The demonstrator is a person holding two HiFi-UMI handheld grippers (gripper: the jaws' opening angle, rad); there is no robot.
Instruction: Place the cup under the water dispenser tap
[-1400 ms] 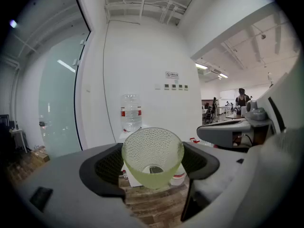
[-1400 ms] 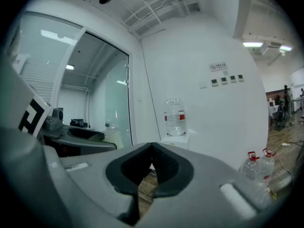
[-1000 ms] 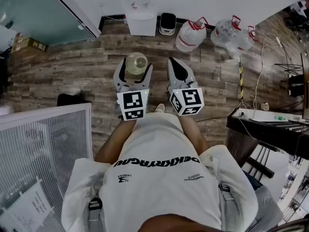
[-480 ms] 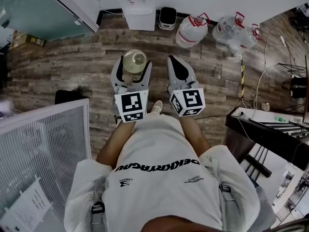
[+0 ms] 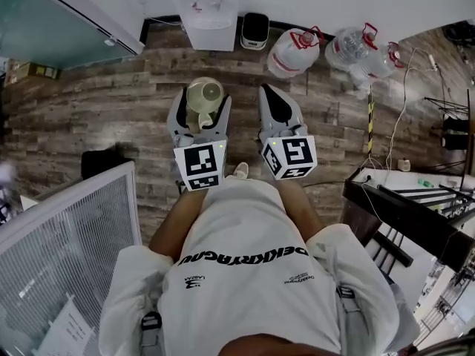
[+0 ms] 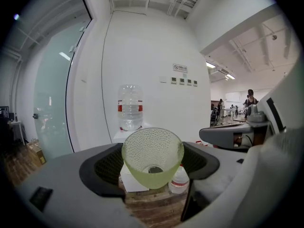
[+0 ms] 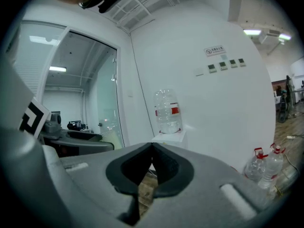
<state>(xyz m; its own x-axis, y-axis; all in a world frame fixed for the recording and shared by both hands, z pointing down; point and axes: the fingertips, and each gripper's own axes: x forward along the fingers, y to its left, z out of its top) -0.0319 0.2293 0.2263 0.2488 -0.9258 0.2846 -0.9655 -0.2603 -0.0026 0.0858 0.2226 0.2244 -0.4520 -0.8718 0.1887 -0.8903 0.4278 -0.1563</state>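
A pale green dimpled glass cup [image 6: 153, 156] sits upright between the black pads of my left gripper [image 6: 153, 163], which is shut on it; from the head view the cup [image 5: 204, 97] shows just past the left gripper [image 5: 199, 113]. The white water dispenser [image 5: 202, 13] stands against the far wall, straight ahead, with its clear bottle [image 6: 129, 107] on top. My right gripper [image 5: 277, 110] travels beside the left one, shut and holding nothing, its pad tips meeting [image 7: 152, 148]. The dispenser [image 7: 169, 136] also shows ahead in the right gripper view.
Several large water bottles [image 5: 293, 53] lie on the wooden floor right of the dispenser, with a small white bin [image 5: 254, 31] next to it. A glass partition [image 5: 59, 17] stands at the left, a white mesh cage [image 5: 67, 243] at the near left, and a dark table [image 5: 404, 206] with cables at the right.
Both grippers and the person have moved forward toward the dispenser, which now sits larger and closer at the top of the head view. The cup stays in the left gripper.
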